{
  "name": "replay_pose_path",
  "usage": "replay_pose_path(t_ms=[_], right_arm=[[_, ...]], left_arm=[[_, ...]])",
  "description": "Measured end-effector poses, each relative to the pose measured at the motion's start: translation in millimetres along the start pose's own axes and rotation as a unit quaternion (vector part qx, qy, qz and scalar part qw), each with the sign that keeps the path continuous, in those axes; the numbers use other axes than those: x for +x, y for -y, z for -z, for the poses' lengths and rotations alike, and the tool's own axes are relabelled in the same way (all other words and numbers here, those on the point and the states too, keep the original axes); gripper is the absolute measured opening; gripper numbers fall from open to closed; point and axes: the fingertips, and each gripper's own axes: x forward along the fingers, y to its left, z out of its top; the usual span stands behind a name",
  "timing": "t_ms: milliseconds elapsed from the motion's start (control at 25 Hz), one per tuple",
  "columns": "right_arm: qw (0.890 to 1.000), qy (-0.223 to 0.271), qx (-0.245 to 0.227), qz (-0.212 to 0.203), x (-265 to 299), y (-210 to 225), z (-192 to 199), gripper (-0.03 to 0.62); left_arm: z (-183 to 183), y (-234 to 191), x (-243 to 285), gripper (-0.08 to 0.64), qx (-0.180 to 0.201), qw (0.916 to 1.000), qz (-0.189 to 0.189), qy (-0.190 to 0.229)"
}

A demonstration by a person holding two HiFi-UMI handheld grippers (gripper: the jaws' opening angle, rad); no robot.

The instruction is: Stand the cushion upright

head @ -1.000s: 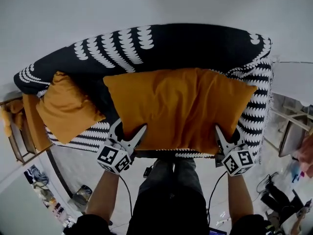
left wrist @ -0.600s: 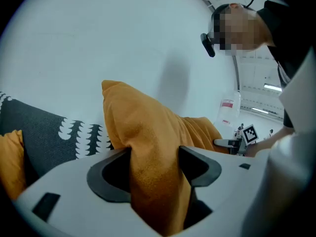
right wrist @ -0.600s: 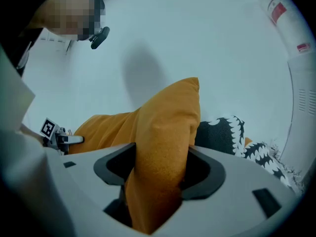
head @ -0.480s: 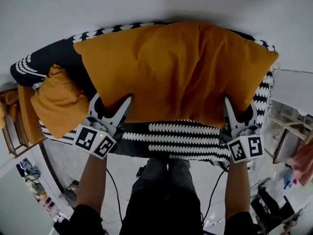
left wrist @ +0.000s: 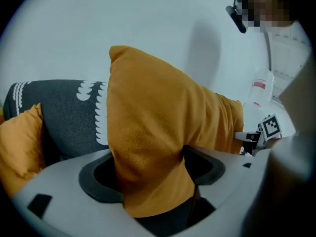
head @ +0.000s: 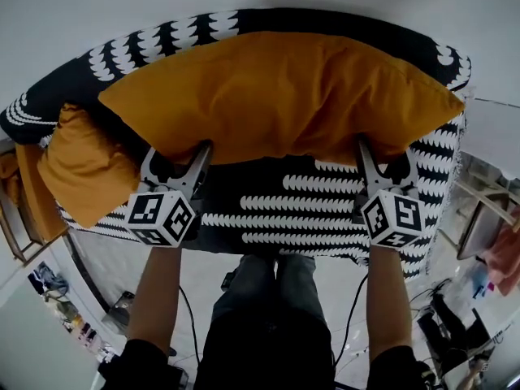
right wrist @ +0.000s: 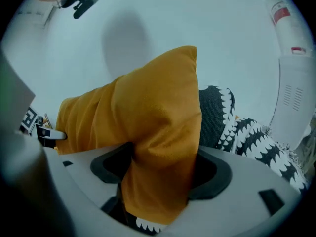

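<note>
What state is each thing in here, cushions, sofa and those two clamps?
big cushion: upright on its long edge against the sofa back, lower corners gripped.
small cushion: leaning at the sofa's left end, untouched.
sofa: draped in a black-and-white patterned cover.
left gripper: jaws on the big cushion's corner, just been opening.
right gripper: likewise on the other corner, just been opening.

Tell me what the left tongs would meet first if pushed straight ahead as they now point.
The orange cushion: it sits between the jaws of the left tongs, which have just been opening. Beyond it probably lies the patterned sofa back, though depth is unclear.
</note>
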Motion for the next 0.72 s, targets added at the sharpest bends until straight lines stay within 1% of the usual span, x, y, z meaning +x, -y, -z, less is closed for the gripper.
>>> replay_pose_path(t_ms=[120,240,360,480,520,600,680,720], right_arm=[[1.000,0.015,-0.008,0.013,1.9,-1.7,-1.6,0.357],[0.999,0.014,-0.004,0.031,-2.5,2.4,-1.4,0.373],[0.998,0.011,0.001,0.058,-21.0,9.7,6.2,0.436],[0.998,0.010,0.015,0.059,-53.9,5.2,17.2,0.436],[0.998,0.011,0.012,0.057,-66.3,0.4,19.2,0.436],[0.998,0.018,-0.008,0.060,-87.6,-9.7,17.6,0.434],[0.997,0.030,-0.032,0.065,-98.3,-16.8,7.9,0.434],[0.997,0.036,-0.036,0.064,-102.5,-21.1,1.4,0.434]], left_arm=[[3.5,-6.2,0.8,0.390,-0.003,0.9999,-0.006,0.012],[3.0,-8.8,-0.2,0.402,-0.002,0.9999,-0.002,0.015],[10.5,-12.3,-9.9,0.420,-0.009,0.9999,0.002,0.007],[29.9,-19.0,-33.8,0.420,-0.030,0.9994,-0.015,-0.005],[36.3,-18.8,-44.5,0.420,-0.032,0.9993,-0.018,-0.009],[39.1,-13.7,-65.2,0.420,-0.020,0.9996,-0.019,-0.007],[25.0,-7.9,-81.3,0.420,-0.004,0.9997,-0.016,0.016],[14.7,-5.7,-89.7,0.420,-0.002,0.9994,-0.013,0.031]])
